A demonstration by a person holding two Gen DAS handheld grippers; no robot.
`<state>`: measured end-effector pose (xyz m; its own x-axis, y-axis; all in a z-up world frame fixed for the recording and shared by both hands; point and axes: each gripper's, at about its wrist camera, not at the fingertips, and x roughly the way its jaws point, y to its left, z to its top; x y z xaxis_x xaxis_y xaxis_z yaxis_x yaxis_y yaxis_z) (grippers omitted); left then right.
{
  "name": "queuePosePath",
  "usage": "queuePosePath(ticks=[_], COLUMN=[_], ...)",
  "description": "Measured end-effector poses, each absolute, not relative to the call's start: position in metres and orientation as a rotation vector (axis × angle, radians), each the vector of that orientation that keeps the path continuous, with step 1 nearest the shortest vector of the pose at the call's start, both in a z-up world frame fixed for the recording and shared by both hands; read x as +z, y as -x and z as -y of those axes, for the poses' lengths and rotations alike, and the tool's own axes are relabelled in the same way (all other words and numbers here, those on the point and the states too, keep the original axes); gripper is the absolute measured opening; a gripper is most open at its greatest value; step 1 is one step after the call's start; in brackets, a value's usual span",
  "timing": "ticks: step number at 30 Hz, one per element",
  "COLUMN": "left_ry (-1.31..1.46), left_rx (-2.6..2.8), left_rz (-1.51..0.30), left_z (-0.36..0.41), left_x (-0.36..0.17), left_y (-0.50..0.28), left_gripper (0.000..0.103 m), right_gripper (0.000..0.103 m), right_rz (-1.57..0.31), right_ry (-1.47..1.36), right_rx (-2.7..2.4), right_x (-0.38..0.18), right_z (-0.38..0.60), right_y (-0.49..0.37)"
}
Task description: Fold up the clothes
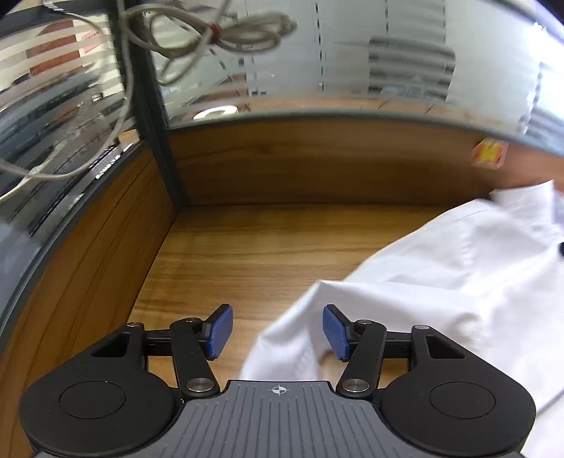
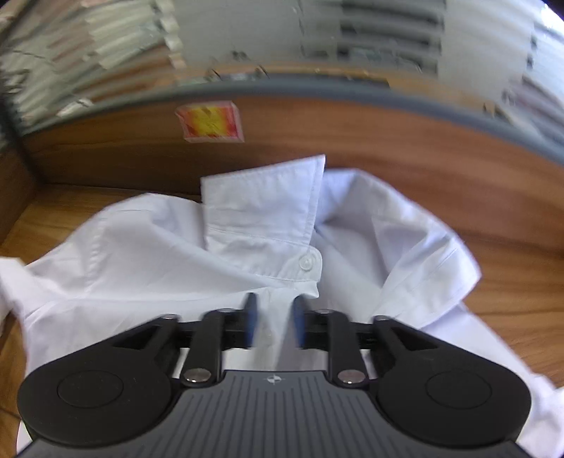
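A white button-up shirt [image 2: 141,253] lies crumpled on the wooden table [image 1: 246,253]. Its collar [image 2: 261,208] stands up, with a button [image 2: 306,262] just below it. In the right wrist view my right gripper [image 2: 275,320] is shut on the shirt's front strip just under the collar, and cloth fills the narrow gap between the blue pads. My left gripper [image 1: 278,331] hangs open over the table. A rounded edge of the shirt [image 1: 440,282] lies under its right fingertip [image 1: 336,331], and nothing is between the pads.
Wooden partition walls [image 1: 317,165] topped with frosted glass close off the table's back and left, meeting in a corner. A red and yellow sticker [image 2: 210,121] is on the back wall. Grey cables [image 1: 211,31] hang over the glass at upper left.
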<state>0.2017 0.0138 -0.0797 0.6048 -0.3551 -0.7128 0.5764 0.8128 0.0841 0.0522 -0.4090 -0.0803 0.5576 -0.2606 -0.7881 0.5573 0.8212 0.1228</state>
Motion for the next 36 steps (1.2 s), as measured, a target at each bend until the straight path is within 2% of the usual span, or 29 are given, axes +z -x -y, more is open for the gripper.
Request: queuePosePath(ticks=[4, 6, 7, 16, 25, 27, 28, 29, 30, 31, 36], left_ry=[-0.263, -0.248, -0.242, -0.16, -0.084, -0.08, -0.071, -0.06, -0.05, -0.04, 0.012], left_rx=[-0.585, -0.594, -0.597, -0.586, -0.568, -0.563, -0.554, -0.544, -0.534, -0.524, -0.551], left_rz=[-0.756, -0.769, -0.778, -0.904, -1.008, -1.015, -1.024, -1.033, -1.043, -1.052, -1.003], left_z=[-0.039, -0.051, -0.057, -0.101, -0.089, -0.082, -0.08, -0.078, -0.076, -0.074, -0.067], left_x=[-0.062, -0.057, -0.055, -0.074, -0.122, -0.132, -0.136, -0.14, -0.144, -0.148, -0.13], left_y=[-0.165, -0.141, -0.129, -0.027, 0.022, 0.027, 0.028, 0.03, 0.031, 0.032, 0.059], left_gripper=[0.062, 0.062, 0.062, 0.062, 0.06, 0.054, 0.047, 0.031, 0.02, 0.005, 0.004], right_gripper=[0.036, 0.046, 0.047, 0.047, 0.047, 0.047, 0.047, 0.047, 0.047, 0.047, 0.047], right_rz=[-0.841, -0.851, -0.859, -1.046, -1.115, -1.116, -1.114, -1.112, -1.11, -1.107, -1.076], right_ry=[-0.333, -0.32, -0.31, -0.12, -0.041, -0.028, -0.02, -0.016, -0.011, -0.006, -0.028], right_rx=[-0.369, -0.261, -0.209, 0.123, 0.179, 0.191, 0.197, 0.207, 0.216, 0.226, 0.289], right_x=[-0.054, -0.045, -0.043, -0.074, -0.098, -0.099, -0.098, -0.097, -0.095, -0.094, -0.072], right_z=[0.389, 0.369, 0.359, 0.261, 0.238, 0.237, 0.237, 0.237, 0.236, 0.235, 0.221], right_y=[-0.027, -0.017, -0.012, 0.007, 0.026, 0.028, 0.029, 0.028, 0.028, 0.027, 0.017])
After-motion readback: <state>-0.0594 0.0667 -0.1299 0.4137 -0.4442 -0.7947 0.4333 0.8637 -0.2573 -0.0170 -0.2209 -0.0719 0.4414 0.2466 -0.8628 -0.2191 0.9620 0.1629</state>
